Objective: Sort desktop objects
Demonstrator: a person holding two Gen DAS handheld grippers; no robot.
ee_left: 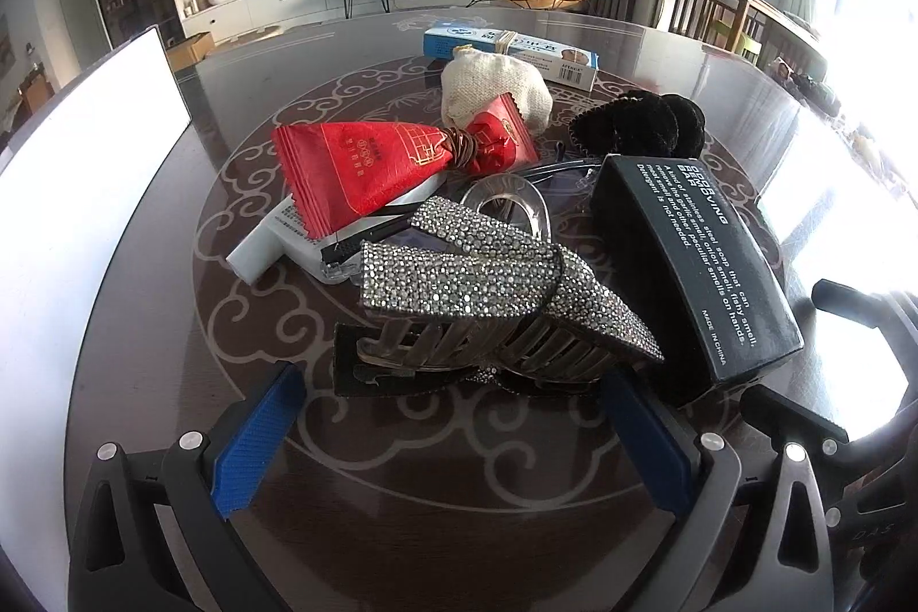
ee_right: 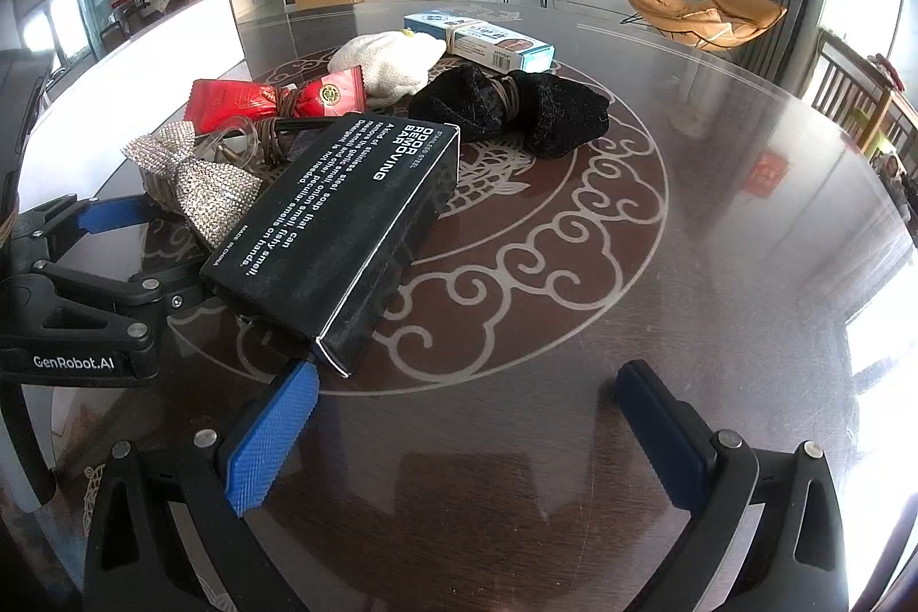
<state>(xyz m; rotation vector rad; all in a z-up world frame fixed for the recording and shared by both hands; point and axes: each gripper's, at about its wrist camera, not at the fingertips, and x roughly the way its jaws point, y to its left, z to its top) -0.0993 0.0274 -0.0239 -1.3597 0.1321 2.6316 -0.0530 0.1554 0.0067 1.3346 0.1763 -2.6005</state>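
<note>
A pile of objects lies on the dark round table (ee_left: 459, 468). A rhinestone bow hair clip (ee_left: 493, 291) sits just ahead of my open, empty left gripper (ee_left: 453, 434). A black soap box (ee_left: 694, 262) leans to its right; it also shows in the right wrist view (ee_right: 344, 233). Behind are a red packet (ee_left: 373, 164), a cream cloth pouch (ee_left: 493, 90), a black fuzzy bundle (ee_left: 642, 124), a blue-white box (ee_left: 516, 50) and a white tube (ee_left: 269, 245). My right gripper (ee_right: 465, 434) is open and empty, its left finger near the black box's corner.
A white board (ee_left: 86, 187) stands along the table's left side. The left gripper's body (ee_right: 74, 302) shows at the left of the right wrist view. Bare tabletop (ee_right: 660, 268) lies right of the pile. Chairs stand beyond the table's right edge.
</note>
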